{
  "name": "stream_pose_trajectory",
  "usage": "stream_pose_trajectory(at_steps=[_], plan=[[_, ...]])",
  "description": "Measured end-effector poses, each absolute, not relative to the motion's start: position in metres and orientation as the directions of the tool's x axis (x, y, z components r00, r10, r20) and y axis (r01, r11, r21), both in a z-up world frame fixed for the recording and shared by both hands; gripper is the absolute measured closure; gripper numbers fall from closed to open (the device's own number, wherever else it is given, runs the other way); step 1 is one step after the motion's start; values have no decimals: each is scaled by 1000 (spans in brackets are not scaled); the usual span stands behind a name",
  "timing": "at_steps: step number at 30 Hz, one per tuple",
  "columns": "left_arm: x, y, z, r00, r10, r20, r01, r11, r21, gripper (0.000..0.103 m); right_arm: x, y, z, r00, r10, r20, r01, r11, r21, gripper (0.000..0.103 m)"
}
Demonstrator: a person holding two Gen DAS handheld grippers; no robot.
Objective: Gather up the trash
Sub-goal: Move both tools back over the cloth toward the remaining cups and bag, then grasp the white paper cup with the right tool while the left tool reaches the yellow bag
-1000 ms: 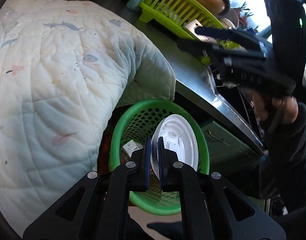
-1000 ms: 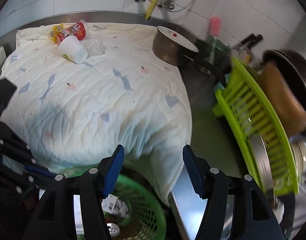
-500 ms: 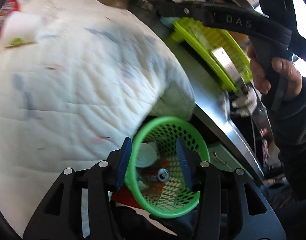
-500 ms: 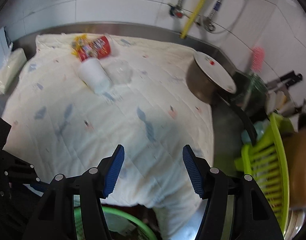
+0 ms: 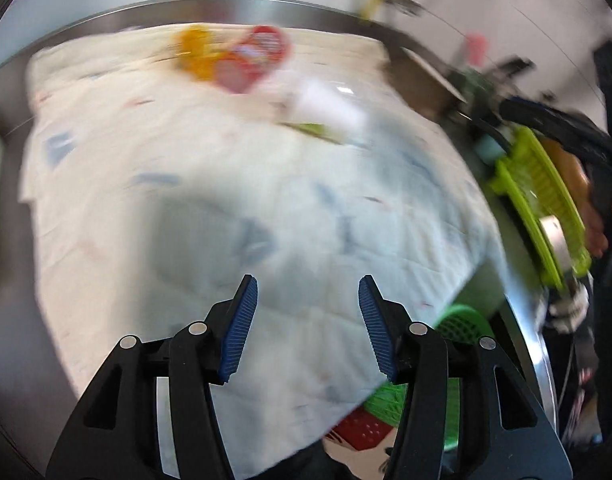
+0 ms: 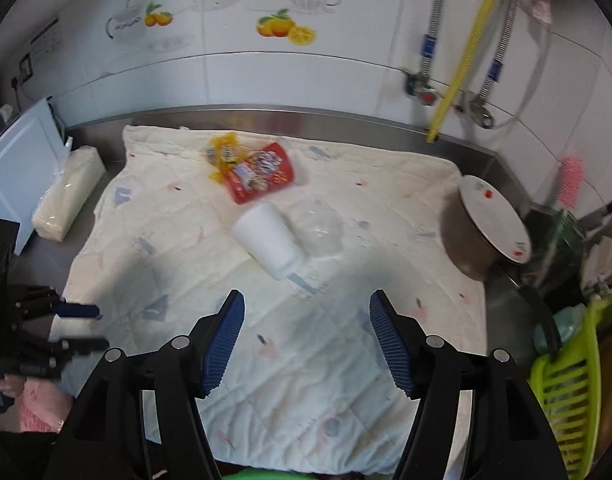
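Trash lies at the far side of a white quilted cloth (image 6: 306,340): a red snack cup (image 6: 261,176) on its side, a yellow wrapper (image 6: 223,152), a white cup (image 6: 269,240) on its side and a clear plastic dome lid (image 6: 320,228). My right gripper (image 6: 306,336) is open and empty above the cloth, short of the white cup. My left gripper (image 5: 306,332) is open and empty over the cloth's near edge; its view is blurred. The green trash basket (image 5: 462,328) sits below the counter edge at right. The red cup (image 5: 253,56) and white cup (image 5: 330,108) show blurred there.
A metal pot covered by a plate (image 6: 490,224) stands right of the cloth. A lime dish rack (image 6: 570,384) is at far right. A wrapped white pack (image 6: 65,196) and a white board (image 6: 13,164) sit at left. A tiled wall with pipes is behind.
My left gripper opened and let the white lid fall into the green basket, then swung up toward the cloth. My right gripper moved up over the cloth toward the trash.
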State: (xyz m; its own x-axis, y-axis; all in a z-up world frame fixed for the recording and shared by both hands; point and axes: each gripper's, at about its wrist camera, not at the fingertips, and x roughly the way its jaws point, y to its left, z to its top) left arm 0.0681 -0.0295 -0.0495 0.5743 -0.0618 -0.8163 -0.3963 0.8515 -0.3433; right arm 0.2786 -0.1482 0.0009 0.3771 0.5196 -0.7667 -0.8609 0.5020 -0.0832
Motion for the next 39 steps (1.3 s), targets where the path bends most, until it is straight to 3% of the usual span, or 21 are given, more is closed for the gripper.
stream_pose_trajectory(at_steps=[13,32,39], plan=[[10,35,-10,625,115,-772,-548,769,-329,45,267,-90,-28,292,512,-808,-929,353,-112,34],[48,108,-34,638,93,-764,-543,758,-362,41,315,4,-120,275,389,-879,-939,305,-159,32],[77,146,-48,614,72,-786,-547,757,-358,41,327,35,-144,342,316,-885,-931,239,-275,27]])
